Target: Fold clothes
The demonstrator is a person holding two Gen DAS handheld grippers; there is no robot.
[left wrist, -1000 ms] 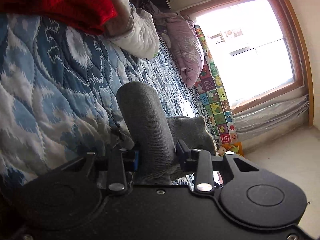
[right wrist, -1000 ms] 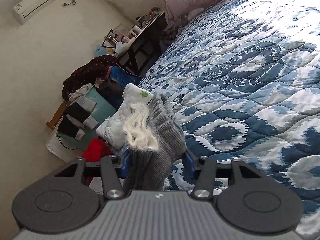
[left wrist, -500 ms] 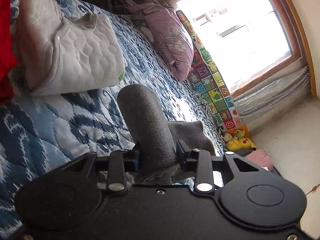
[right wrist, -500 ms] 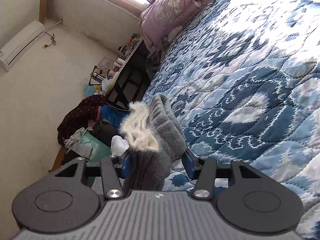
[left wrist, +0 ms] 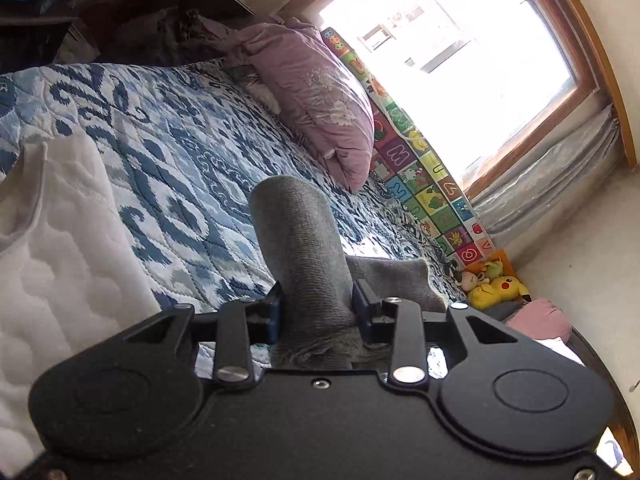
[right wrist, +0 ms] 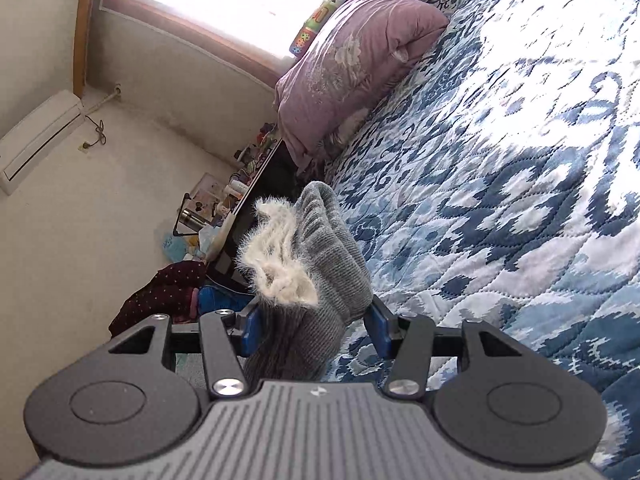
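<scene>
A grey knit garment stands up in a fold between the fingers of my left gripper, which is shut on it. More grey cloth trails off to the right of that gripper. My right gripper is shut on another bunched part of the grey garment, whose white fleecy lining shows at the edge. Both grippers hang above the blue and white quilted bedspread. A folded white quilted garment lies on the bed at the left of the left wrist view.
A mauve pillow lies at the head of the bed by a bright window. A colourful alphabet mat lines the wall, with plush toys below. A cluttered desk and dark clothes stand beside the bed.
Both grippers swung towards the head of the bed with the grey garment still held. The red garment left the left view; the pillow and window now fill more of both views.
</scene>
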